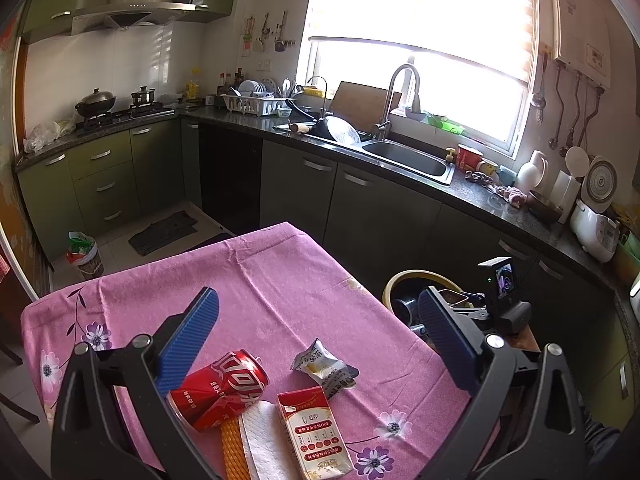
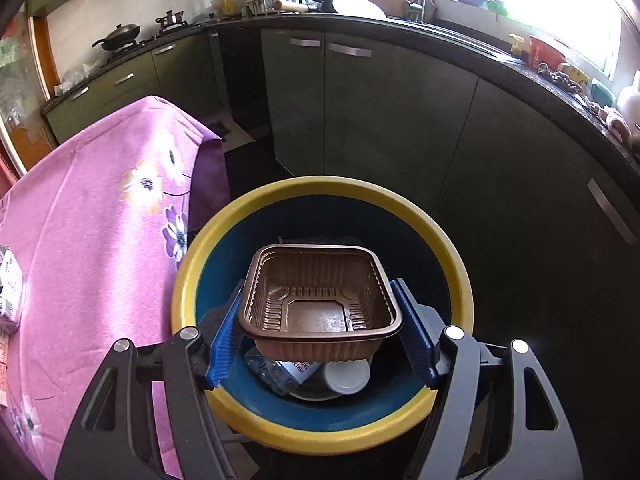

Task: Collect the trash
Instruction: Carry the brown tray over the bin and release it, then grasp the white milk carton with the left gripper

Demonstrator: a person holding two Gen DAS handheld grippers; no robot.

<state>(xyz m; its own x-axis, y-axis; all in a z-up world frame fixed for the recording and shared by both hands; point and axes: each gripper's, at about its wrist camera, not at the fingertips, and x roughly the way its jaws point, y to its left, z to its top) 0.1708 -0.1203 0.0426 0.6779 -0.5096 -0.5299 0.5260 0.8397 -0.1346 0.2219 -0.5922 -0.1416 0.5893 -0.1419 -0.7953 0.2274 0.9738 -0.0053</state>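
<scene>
Gripping a brown plastic tray [image 2: 320, 304] between blue pads, right gripper [image 2: 320, 332] over the yellow-rimmed bin [image 2: 188, 280], hiding most of the bottle and lid inside. Spread wide and empty, left gripper [image 1: 320, 340] above the pink-clothed table [image 1: 260, 280]; near edge: crushed can [image 1: 218, 388], wrapper [image 1: 320, 364], carton [image 1: 314, 432], partly cut off.

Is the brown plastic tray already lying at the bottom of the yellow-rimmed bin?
No, the brown tray sits clamped between the right gripper pads, above the bin.
</scene>
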